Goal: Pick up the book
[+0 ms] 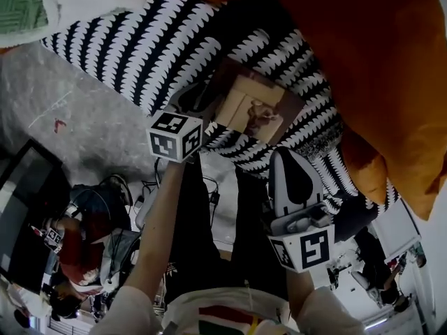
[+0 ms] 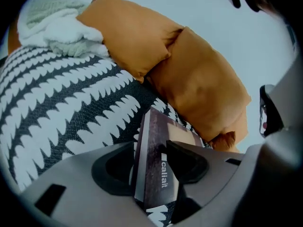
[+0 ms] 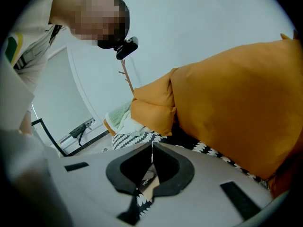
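Left gripper, fingers spread either side of the book, book lying on striped blanket, right gripper near the book, fingers pressed together.

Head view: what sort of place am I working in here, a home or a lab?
Probably a lounge corner set up in a workroom. Orange cushions and a pale throw sit on a black-and-white patterned sofa, with the book on it. Cables clutter the floor beside it.
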`<control>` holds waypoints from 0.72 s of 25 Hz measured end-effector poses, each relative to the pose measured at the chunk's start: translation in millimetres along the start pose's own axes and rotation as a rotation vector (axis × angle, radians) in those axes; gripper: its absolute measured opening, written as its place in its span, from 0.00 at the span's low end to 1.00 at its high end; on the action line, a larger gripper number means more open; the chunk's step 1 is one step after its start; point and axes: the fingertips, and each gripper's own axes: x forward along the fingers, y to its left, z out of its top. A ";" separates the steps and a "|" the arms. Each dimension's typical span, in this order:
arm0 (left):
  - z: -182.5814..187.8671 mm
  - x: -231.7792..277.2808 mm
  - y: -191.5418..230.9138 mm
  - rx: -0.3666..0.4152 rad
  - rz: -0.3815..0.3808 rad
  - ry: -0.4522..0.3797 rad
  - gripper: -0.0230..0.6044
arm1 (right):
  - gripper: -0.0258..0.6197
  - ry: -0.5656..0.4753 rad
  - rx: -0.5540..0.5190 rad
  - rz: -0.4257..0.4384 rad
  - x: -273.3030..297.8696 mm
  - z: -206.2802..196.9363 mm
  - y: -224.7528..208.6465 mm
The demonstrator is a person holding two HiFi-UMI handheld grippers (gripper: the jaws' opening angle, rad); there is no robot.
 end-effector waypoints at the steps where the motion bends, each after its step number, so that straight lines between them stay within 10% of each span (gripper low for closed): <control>1: -1.7 2.3 0.1 -0.029 -0.030 0.009 0.35 | 0.06 0.001 0.008 0.000 0.8 -0.8 -1.0; 18: -0.7 13.3 -12.8 -0.082 -0.367 0.291 0.37 | 0.06 0.060 0.106 0.037 12.7 -13.1 15.2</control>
